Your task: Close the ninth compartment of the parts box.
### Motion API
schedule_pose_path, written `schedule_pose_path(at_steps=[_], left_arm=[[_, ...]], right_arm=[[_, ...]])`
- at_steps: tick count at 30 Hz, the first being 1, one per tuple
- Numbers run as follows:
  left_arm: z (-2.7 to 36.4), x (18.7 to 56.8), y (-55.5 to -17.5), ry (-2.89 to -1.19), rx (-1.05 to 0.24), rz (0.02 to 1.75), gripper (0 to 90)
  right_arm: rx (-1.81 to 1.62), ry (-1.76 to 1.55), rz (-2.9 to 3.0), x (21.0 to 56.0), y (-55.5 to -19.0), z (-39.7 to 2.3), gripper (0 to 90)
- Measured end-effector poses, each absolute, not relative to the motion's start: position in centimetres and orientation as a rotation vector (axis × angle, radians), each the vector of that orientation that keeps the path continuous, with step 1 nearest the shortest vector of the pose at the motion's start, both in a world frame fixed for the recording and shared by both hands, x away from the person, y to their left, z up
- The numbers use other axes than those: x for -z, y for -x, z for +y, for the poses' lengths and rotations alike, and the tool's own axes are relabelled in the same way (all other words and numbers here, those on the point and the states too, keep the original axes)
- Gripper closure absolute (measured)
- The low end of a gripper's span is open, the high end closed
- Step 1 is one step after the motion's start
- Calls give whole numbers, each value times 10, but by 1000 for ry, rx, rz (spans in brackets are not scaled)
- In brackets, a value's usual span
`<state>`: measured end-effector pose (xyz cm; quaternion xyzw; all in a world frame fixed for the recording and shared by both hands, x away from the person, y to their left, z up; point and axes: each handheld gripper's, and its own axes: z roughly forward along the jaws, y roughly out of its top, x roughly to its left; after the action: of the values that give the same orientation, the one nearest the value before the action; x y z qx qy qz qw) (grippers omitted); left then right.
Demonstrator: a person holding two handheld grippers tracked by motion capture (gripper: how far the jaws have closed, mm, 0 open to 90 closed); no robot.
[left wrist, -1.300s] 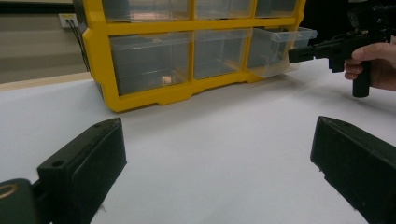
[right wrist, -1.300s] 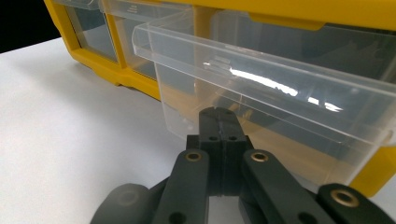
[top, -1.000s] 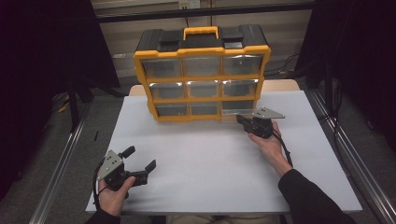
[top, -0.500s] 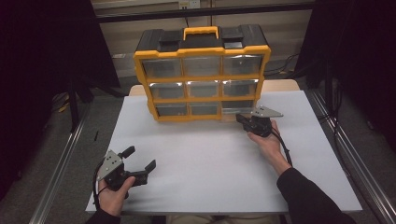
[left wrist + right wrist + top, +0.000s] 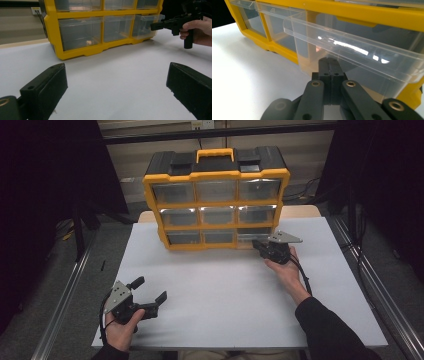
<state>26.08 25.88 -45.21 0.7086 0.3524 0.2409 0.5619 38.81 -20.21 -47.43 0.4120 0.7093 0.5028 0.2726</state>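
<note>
My right claw [image 5: 259,245], jaws closed together, sits at the front of the clear bottom-right drawer [image 5: 352,52], pulled slightly out of the yellow organizer [image 5: 216,200] at the table's [image 5: 225,295] far side. My left claw [image 5: 150,292] gapes open, empty, near-left.

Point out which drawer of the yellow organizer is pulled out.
The bottom-right drawer, at the right claw: it juts forward while the other eight sit flush.
</note>
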Motion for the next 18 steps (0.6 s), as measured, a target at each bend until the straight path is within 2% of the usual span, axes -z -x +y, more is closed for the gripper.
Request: schedule_pose_path(at_steps=[18], left_arm=[[259,452,-261,-1659,-569,836,31]], right_arm=[[-1350,-1119,1908,476,-393,-200,900]])
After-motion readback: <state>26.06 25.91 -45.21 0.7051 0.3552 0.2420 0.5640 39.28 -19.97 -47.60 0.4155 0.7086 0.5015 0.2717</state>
